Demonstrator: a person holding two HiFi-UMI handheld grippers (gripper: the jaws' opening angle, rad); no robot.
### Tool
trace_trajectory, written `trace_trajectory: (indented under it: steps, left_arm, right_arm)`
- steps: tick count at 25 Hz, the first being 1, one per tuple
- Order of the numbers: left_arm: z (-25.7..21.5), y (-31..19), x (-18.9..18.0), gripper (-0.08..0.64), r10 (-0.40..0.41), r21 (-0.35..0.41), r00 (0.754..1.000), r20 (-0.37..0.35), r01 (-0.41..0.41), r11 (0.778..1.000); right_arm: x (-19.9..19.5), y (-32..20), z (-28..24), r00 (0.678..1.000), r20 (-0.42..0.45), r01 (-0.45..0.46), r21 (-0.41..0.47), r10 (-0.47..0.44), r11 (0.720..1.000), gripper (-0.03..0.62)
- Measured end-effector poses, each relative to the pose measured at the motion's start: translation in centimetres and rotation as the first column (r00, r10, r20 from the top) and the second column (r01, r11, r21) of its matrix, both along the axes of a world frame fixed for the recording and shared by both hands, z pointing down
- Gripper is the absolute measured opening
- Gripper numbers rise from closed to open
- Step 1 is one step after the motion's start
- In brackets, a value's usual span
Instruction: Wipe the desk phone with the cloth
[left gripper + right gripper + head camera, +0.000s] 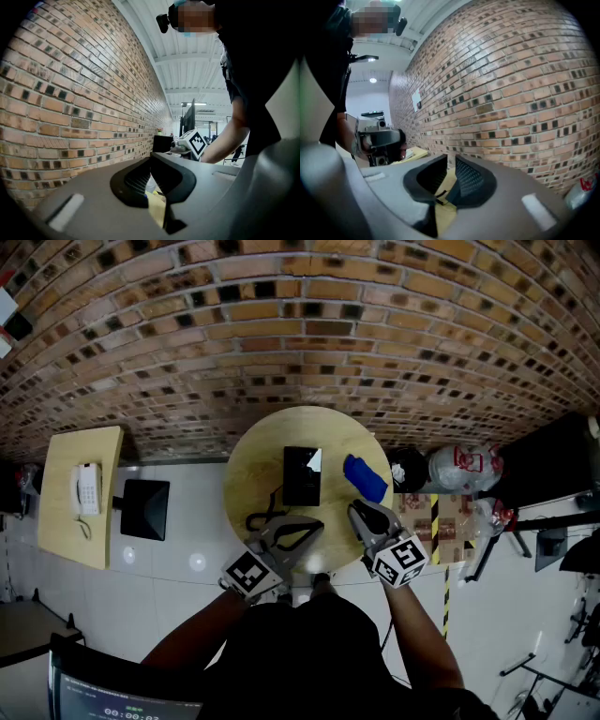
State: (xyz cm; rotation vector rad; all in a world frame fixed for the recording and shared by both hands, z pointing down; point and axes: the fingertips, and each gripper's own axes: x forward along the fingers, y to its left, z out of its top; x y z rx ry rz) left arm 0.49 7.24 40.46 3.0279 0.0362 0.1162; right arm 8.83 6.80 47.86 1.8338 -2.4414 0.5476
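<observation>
The black desk phone [302, 474] lies in the middle of the round wooden table [253, 460], and its cord [261, 518] curls off toward the near left edge. A blue cloth [365, 477] lies just right of the phone. My left gripper [316, 524] hovers over the near edge below the phone. Its jaws meet at the tips [150, 159] and hold nothing. My right gripper [358, 511] sits a little short of the cloth, not touching it. Its jaws [449, 164] are drawn together to a thin slit with nothing between them.
A brick wall [300, 324] runs behind the table. To the left stands a second wooden desk [66, 540] with a white phone [86, 488], and a black stand [145, 509] beside it. Plastic bags [459, 468] and a cardboard box [436, 521] crowd the floor at the right.
</observation>
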Motion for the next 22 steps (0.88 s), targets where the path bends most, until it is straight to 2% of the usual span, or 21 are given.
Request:
trace_trajectory:
  steps: [4,7,10,15,18,22]
  left_arm:
    - [0.8,-0.3,2.5,0.002,0.001,-0.017,1.0,0.009,-0.001,1.0]
    - [1.2,-0.6,4.1,0.002,0.001,-0.02,1.0,0.012,0.0,1.0]
    - [1.8,-1.0,5.4,0.016,-0.007,-0.035,1.0,0.025,0.007,0.999]
    - [2.0,-1.8,7.0,0.017,-0.024,-0.024,0.999,0.027,0.024,0.999]
    - [2.5,-2.1,7.3,0.017,-0.037,-0.022,0.999,0.037,0.038,0.999]
    - [3.2,-2.7,7.3,0.017,-0.068,-0.05,0.996,0.055,0.071,0.996]
  right_arm:
    - [3.8,-1.2,5.3,0.997,-0.039,0.054,-0.135,-0.059,0.989,0.126]
    - [6.2,-2.6,9.9,0.994,-0.063,0.072,-0.24,-0.09,0.968,0.177]
    - [8.4,-3.7,15.2,0.987,-0.094,0.085,-0.364,-0.128,0.927,0.204]
    - [12.7,-5.5,23.1,0.97,-0.179,0.045,-0.535,-0.165,0.844,0.208]
    - [14.4,-6.2,26.4,0.971,-0.169,0.033,-0.601,-0.167,0.798,0.207]
    - [15.4,-7.1,28.9,0.981,-0.109,0.052,-0.646,-0.159,0.762,0.207]
